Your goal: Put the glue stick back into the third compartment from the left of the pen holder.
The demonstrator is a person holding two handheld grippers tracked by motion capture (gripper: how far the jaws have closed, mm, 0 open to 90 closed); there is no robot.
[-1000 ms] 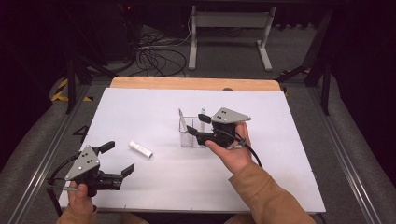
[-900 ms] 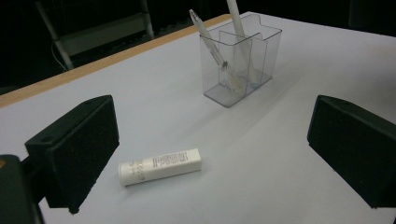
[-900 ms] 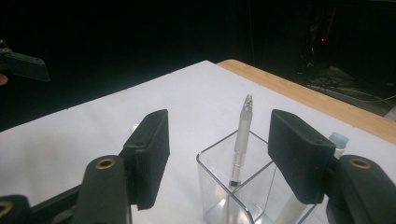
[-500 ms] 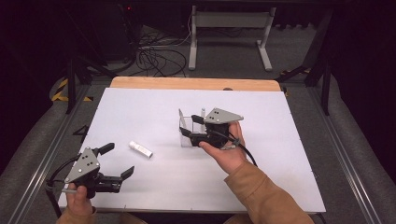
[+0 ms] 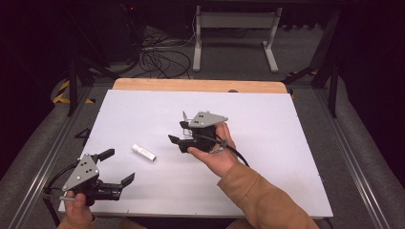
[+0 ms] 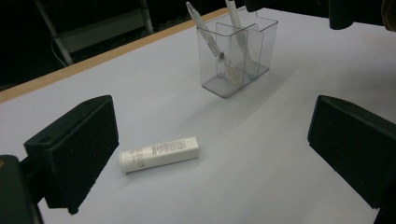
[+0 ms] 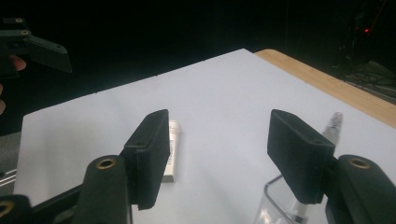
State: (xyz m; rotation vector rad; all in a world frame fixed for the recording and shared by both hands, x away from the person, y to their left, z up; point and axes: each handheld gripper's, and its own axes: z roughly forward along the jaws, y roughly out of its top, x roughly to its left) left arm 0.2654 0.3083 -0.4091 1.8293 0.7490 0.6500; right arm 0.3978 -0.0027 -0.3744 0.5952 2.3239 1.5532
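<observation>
At the near left corner of the smooth white tabletop (image 5: 286,143), the left gripper (image 5: 117,167) rests in a hand, its blocky black jaws spread wide and empty. Just beyond them, to the right, lies a small white cylindrical tube (image 5: 143,152) with fine printed text, flat on its side and apart from both grippers. Further right, near the tabletop's middle, the right gripper (image 5: 175,132) hovers with its matte black jaws spread, holding nothing and aimed left toward the tube. Just behind it stands a clear plastic divided holder (image 6: 238,51) containing two upright pens (image 6: 233,28).
</observation>
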